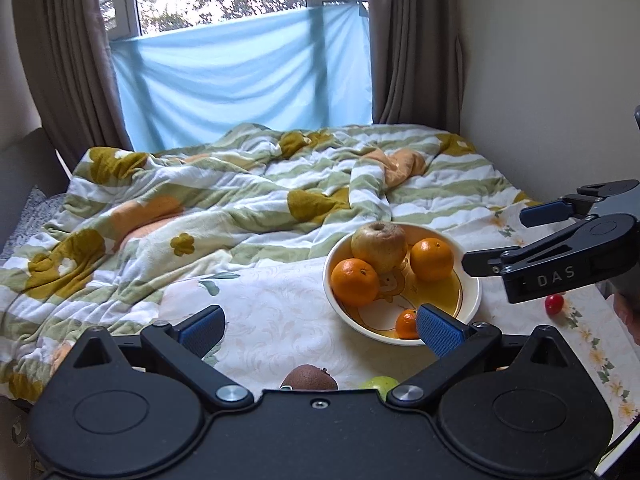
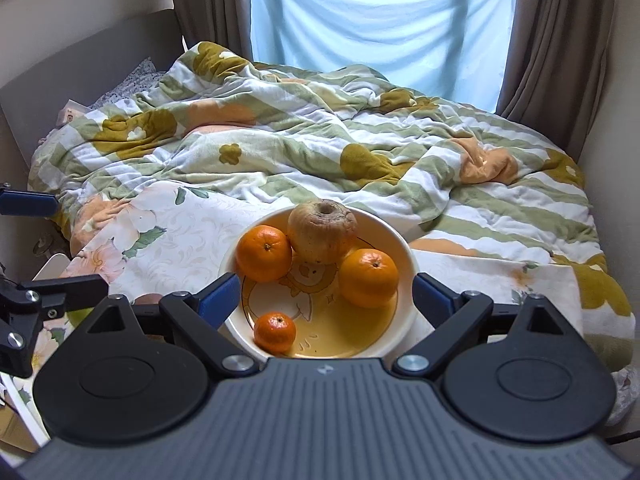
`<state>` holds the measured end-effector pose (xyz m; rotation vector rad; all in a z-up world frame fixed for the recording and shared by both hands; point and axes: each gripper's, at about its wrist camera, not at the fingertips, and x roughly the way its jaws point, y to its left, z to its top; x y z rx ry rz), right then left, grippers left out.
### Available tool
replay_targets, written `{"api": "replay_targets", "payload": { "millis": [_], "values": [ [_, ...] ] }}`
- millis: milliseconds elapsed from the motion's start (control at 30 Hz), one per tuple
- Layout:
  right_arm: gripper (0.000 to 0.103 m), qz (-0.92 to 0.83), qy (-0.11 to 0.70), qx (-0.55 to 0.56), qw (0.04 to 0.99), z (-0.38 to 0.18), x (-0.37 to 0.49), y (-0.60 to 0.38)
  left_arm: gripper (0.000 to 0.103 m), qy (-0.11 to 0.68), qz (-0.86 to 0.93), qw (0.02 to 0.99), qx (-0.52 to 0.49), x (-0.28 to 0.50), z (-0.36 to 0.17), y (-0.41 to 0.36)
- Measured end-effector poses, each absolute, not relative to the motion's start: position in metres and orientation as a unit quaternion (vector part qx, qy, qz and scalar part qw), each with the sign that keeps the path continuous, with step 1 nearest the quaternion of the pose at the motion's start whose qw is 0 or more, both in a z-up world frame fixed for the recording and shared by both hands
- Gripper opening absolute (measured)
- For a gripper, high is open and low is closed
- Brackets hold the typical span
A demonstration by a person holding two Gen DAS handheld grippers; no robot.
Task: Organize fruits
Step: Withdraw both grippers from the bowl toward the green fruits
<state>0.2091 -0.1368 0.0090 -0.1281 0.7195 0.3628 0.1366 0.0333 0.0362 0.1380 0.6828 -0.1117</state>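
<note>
In the right wrist view the yellow-centred bowl sits at centre frame, holding a wrinkled apple, two oranges and a small mandarin. The right gripper is spread wide around its near rim, empty. The left gripper, lower centre, is likewise spread, above a kiwi and a green fruit; a cherry tomato lies at right.

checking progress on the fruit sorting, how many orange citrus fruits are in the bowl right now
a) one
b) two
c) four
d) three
d, the bowl holds two large oranges and one small mandarin, next to a wrinkled apple.
</note>
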Motion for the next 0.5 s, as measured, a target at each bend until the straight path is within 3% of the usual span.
{"api": "replay_targets", "payload": {
  "millis": [500],
  "values": [
    [0.103,0.207,0.320,-0.067,0.922,0.047,0.131,-0.165,0.103,0.308,0.028,0.951,0.025,0.048,0.050,0.036]
  ]
}}
